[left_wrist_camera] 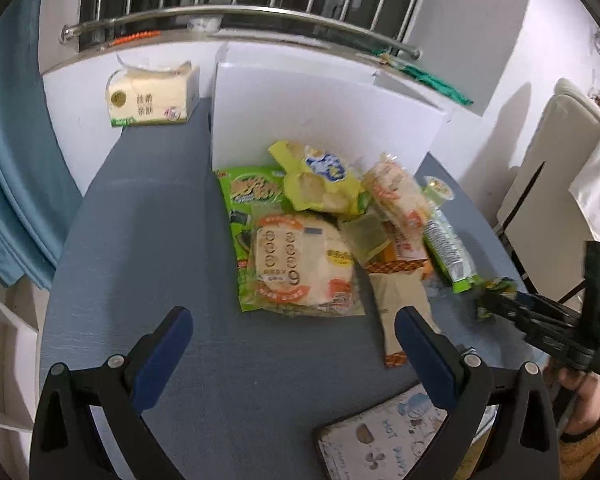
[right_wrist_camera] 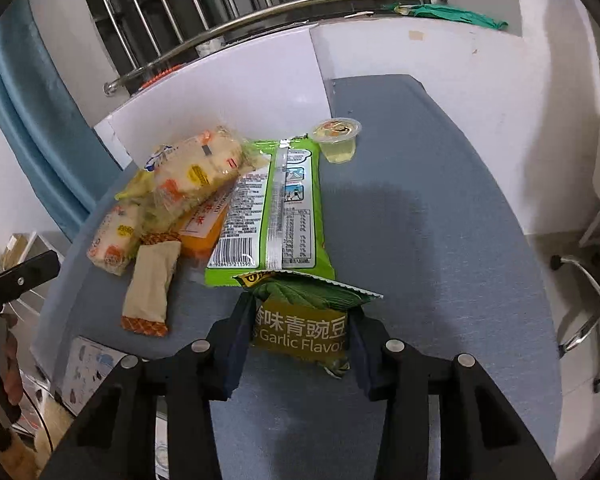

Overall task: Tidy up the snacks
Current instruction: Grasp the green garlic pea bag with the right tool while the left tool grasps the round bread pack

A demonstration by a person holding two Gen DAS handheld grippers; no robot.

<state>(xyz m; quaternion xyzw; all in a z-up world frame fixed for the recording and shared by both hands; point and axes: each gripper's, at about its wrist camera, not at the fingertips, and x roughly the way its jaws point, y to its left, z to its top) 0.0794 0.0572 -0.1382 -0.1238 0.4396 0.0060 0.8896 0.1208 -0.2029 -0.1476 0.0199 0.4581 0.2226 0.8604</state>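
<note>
A heap of snack packets lies on the blue-grey table (left_wrist_camera: 140, 240) in front of a white board (left_wrist_camera: 320, 116). It includes a big green bag (left_wrist_camera: 252, 196), a white bread pack (left_wrist_camera: 300, 264), a yellow pack (left_wrist_camera: 320, 184), a rice cracker pack (left_wrist_camera: 396, 196) and a beige bar (left_wrist_camera: 400, 308). My left gripper (left_wrist_camera: 292, 332) is open and empty, near the heap's front. My right gripper (right_wrist_camera: 300, 332) is shut on a small green garlic-flavour pea packet (right_wrist_camera: 304, 320), just above the table in front of a long green bag (right_wrist_camera: 276, 208). A jelly cup (right_wrist_camera: 338, 140) stands behind it.
A tissue pack (left_wrist_camera: 154, 94) sits at the table's far left corner. A phone with a cartoon case (left_wrist_camera: 384, 436) lies at the near edge. A window rail (left_wrist_camera: 240, 16) runs behind. A chair (right_wrist_camera: 596, 280) stands to the right of the table.
</note>
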